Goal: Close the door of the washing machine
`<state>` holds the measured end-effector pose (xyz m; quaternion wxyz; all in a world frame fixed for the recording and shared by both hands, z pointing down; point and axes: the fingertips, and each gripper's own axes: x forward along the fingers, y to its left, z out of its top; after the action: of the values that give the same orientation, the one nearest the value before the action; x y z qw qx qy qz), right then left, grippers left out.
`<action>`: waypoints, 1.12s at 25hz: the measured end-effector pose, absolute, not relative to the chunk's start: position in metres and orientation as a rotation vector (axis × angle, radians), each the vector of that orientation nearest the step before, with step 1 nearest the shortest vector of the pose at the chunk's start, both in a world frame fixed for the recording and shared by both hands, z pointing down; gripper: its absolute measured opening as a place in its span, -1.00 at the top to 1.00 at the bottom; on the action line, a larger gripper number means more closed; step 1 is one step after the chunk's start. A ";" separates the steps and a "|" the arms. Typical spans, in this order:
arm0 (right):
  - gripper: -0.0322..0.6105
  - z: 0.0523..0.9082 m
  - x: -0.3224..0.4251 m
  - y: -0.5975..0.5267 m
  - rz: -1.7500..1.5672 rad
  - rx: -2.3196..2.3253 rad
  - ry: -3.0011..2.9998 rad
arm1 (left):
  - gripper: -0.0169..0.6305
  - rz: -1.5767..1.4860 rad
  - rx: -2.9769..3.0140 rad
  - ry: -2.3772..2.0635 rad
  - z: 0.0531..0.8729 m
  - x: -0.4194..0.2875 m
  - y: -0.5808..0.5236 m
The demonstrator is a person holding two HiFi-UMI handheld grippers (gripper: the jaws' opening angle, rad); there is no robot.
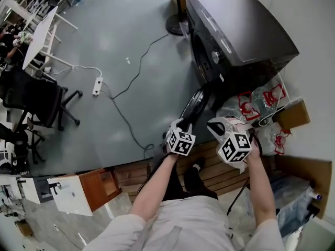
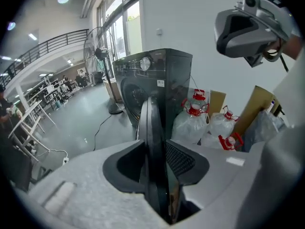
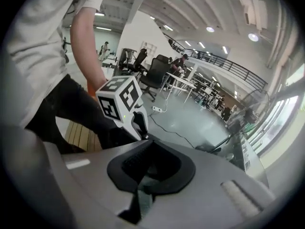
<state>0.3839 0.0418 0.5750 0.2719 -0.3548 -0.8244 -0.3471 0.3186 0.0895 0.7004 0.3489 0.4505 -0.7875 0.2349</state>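
The dark washing machine stands at the upper right of the head view, and its round door hangs open towards me. In the left gripper view the door shows edge-on, with the machine behind it. My left gripper is open and the door's rim stands between its pads. In the head view it sits at the door's near edge. My right gripper hovers just to the right of the door. Seen in its own view, this gripper is shut and holds nothing.
Water jugs with red caps and cardboard lie beside the machine by the wall. I stand on a wooden pallet. A fan base, a power strip with its cable, an office chair and a white table stand on the grey floor.
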 end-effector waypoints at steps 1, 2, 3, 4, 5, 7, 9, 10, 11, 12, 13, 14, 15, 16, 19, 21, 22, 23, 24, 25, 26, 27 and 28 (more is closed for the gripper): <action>0.89 0.582 0.378 0.040 -0.971 -0.975 -2.183 | 0.53 0.639 1.168 -2.034 0.700 0.318 0.089; 0.89 0.589 0.372 0.040 -1.002 -0.997 -2.149 | 0.55 0.660 1.166 -2.028 0.700 0.317 0.089; 0.89 0.595 0.366 0.041 -1.026 -1.020 -2.121 | 0.56 0.665 1.162 -2.023 0.700 0.316 0.089; 0.89 0.600 0.359 0.042 -1.043 -1.043 -2.099 | 0.57 0.653 1.158 -2.019 0.700 0.315 0.091; 0.89 0.604 0.351 0.044 -1.050 -1.065 -2.083 | 0.57 0.636 1.158 -2.015 0.700 0.313 0.092; 0.87 0.613 0.334 0.047 -1.036 -1.102 -2.065 | 0.57 0.615 1.170 -2.005 0.701 0.309 0.093; 0.79 0.624 0.319 0.051 -1.012 -1.145 -2.043 | 0.57 0.596 1.185 -1.992 0.702 0.303 0.095; 0.79 0.631 0.314 0.053 -1.013 -1.171 -2.018 | 0.57 0.579 1.192 -1.982 0.702 0.301 0.097; 0.77 0.638 0.311 0.055 -1.022 -1.194 -1.985 | 0.58 0.560 1.203 -1.972 0.702 0.300 0.098; 0.76 0.644 0.307 0.056 -1.028 -1.213 -1.956 | 0.58 0.541 1.219 -1.963 0.701 0.299 0.100; 0.77 0.649 0.304 0.058 -1.030 -1.229 -1.936 | 0.58 0.526 1.238 -1.957 0.700 0.298 0.101; 0.76 0.653 0.301 0.061 -1.036 -1.245 -1.916 | 0.58 0.516 1.259 -1.953 0.699 0.295 0.101; 0.70 0.658 0.298 0.063 -1.059 -1.263 -1.887 | 0.58 0.510 1.279 -1.950 0.699 0.292 0.102; 0.59 0.664 0.295 0.066 -1.100 -1.282 -1.847 | 0.58 0.509 1.298 -1.949 0.699 0.289 0.103; 0.52 0.683 0.287 0.075 -1.234 -1.328 -1.747 | 0.58 0.513 1.337 -1.946 0.699 0.282 0.107; 0.41 0.690 0.280 0.082 -1.301 -1.340 -1.722 | 0.58 0.503 1.355 -1.923 0.700 0.280 0.109; 0.35 0.692 0.277 0.085 -1.340 -1.345 -1.714 | 0.58 0.496 1.365 -1.902 0.700 0.280 0.109; 0.35 0.693 0.274 0.087 -1.370 -1.357 -1.702 | 0.58 0.492 1.378 -1.880 0.700 0.280 0.109; 0.36 0.694 0.273 0.089 -1.382 -1.372 -1.684 | 0.58 0.493 1.393 -1.862 0.699 0.279 0.109; 0.38 0.696 0.272 0.090 -1.378 -1.388 -1.663 | 0.57 0.498 1.406 -1.851 0.698 0.277 0.109; 0.40 0.698 0.271 0.092 -1.367 -1.401 -1.645 | 0.57 0.502 1.416 -1.848 0.698 0.275 0.111; 0.41 0.700 0.271 0.093 -1.359 -1.412 -1.630 | 0.56 0.501 1.422 -1.849 0.699 0.273 0.112; 0.43 0.703 0.270 0.093 -1.358 -1.421 -1.615 | 0.56 0.497 1.427 -1.850 0.699 0.271 0.114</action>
<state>0.2699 0.0931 0.7031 0.2945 -0.5338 -0.6068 -0.5100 0.2712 0.1140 0.6989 0.3676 0.5554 -0.7204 0.1934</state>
